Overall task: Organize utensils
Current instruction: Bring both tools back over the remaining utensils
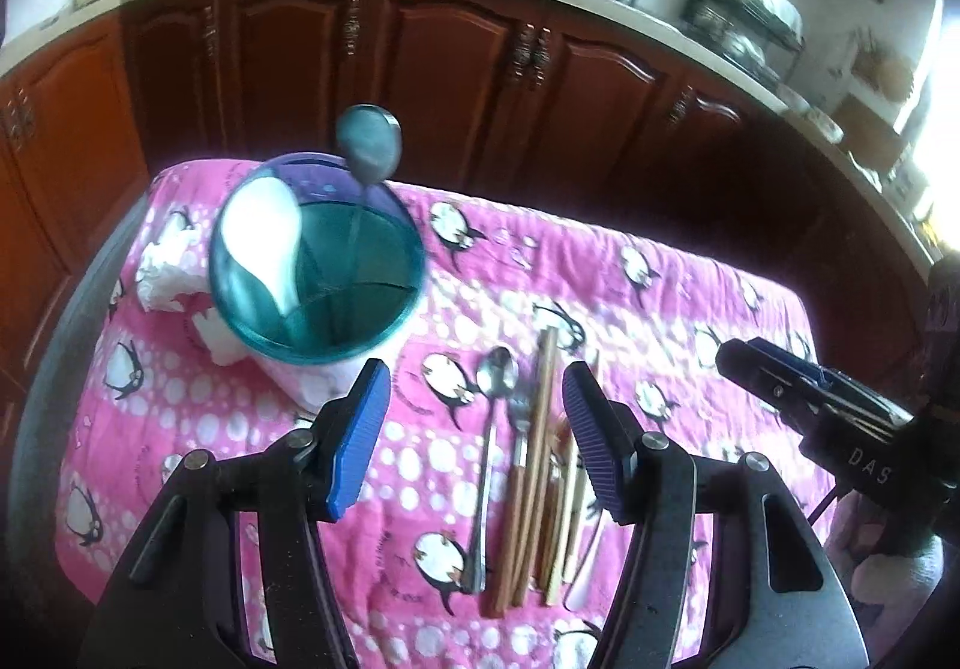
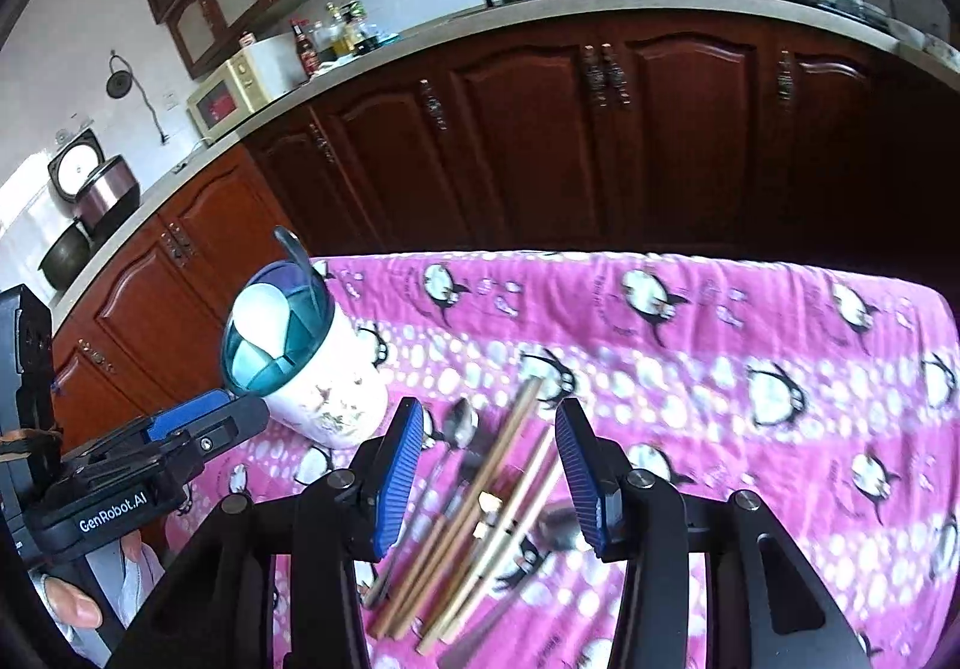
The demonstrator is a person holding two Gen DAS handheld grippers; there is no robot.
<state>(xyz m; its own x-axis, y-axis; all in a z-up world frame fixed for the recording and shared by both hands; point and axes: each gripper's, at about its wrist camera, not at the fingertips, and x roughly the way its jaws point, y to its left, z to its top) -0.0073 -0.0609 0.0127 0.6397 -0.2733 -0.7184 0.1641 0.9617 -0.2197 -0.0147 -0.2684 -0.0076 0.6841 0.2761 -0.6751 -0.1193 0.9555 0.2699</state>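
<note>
A teal-rimmed utensil holder [image 1: 318, 273] stands on the pink penguin cloth [image 1: 660, 297], holding a white spoon [image 1: 264, 237] and a metal spoon [image 1: 369, 144]. It also shows in the right wrist view [image 2: 300, 363]. A pile of chopsticks [image 1: 540, 465], a metal spoon [image 1: 489, 441] and a fork [image 1: 521, 417] lies on the cloth. My left gripper [image 1: 477, 435] is open above the pile. My right gripper [image 2: 483, 474] is open and empty above the same pile of chopsticks [image 2: 480, 519].
Crumpled white tissue [image 1: 165, 273] lies left of the holder. Dark wooden cabinets [image 2: 540, 141] and a counter with a microwave [image 2: 231, 96] and pots stand behind the table. The right gripper shows at the right edge of the left wrist view [image 1: 798, 393].
</note>
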